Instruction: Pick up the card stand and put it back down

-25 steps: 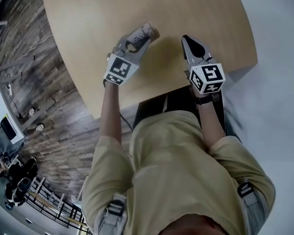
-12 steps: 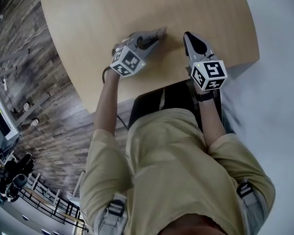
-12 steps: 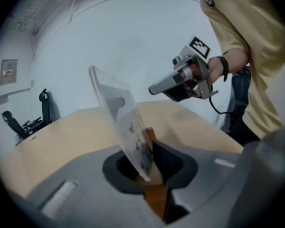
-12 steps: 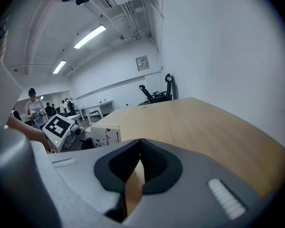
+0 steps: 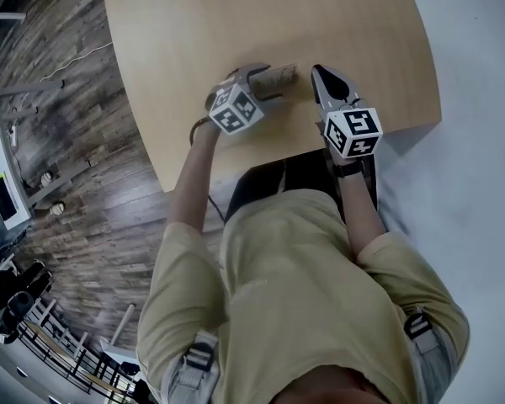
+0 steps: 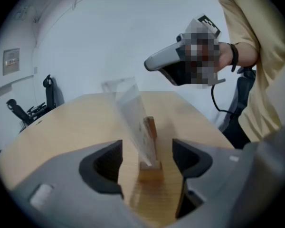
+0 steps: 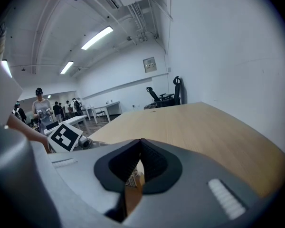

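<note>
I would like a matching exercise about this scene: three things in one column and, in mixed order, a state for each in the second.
1 card stand
2 left gripper
3 right gripper

A jaws together, nothing held
B stands on the wooden table
C jaws apart

Pairs: 1-B, 2-C, 3-A. The left gripper's jaws are opening, with the card stand between them.

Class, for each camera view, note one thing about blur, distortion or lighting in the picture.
Head view: sharp, but the table edges look bowed by the wide lens. Left gripper view: fisheye circle with dark corners; the clear panel of the card stand looks soft and smeared. Right gripper view: same dark corners; the ceiling lights are blown out white.
</note>
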